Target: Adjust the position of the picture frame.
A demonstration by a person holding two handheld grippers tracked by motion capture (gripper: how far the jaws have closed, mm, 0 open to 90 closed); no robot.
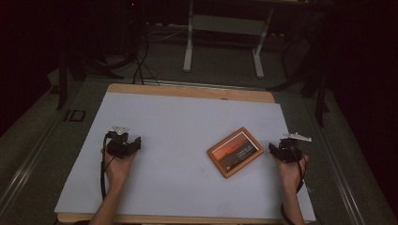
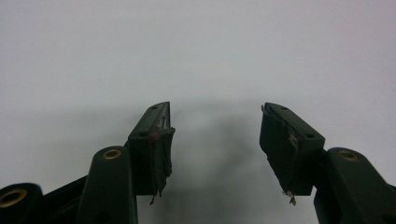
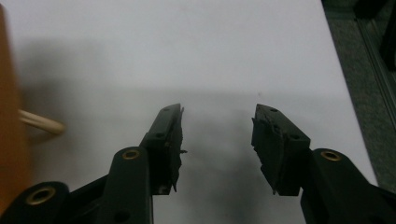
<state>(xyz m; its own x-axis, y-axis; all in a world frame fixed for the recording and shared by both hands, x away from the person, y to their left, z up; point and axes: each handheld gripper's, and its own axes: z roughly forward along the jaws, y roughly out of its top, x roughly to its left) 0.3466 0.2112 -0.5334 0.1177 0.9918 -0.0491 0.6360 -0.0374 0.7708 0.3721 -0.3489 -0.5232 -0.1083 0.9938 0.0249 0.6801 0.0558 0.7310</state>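
A wooden picture frame holding a sunset photo is lying flat on the bench, right of the middle and turned at an angle to the bench edges. It is sitting just beside the right gripper, which is resting at the right edge of the white sheet with its fingers standing apart and nothing between them. Judging by that closeness, the right gripper is the one getting ready to take the frame, and lying flat as it is, the frame is probably going to need a grip on its raised border.

The left gripper is waiting well apart from the frame on the left of the bench, fingers likewise standing apart and gripping nothing, likely being kept out of the way until a second hold is wanted.

The high view is giving the whole layout and the photo's face. The right gripper view is showing instead a blurred orange-brown edge of the frame at its left margin, with a pale looped piece sticking out beside it; what that piece is I cannot tell. The left gripper view is looking across bare white sheet past its fingers.
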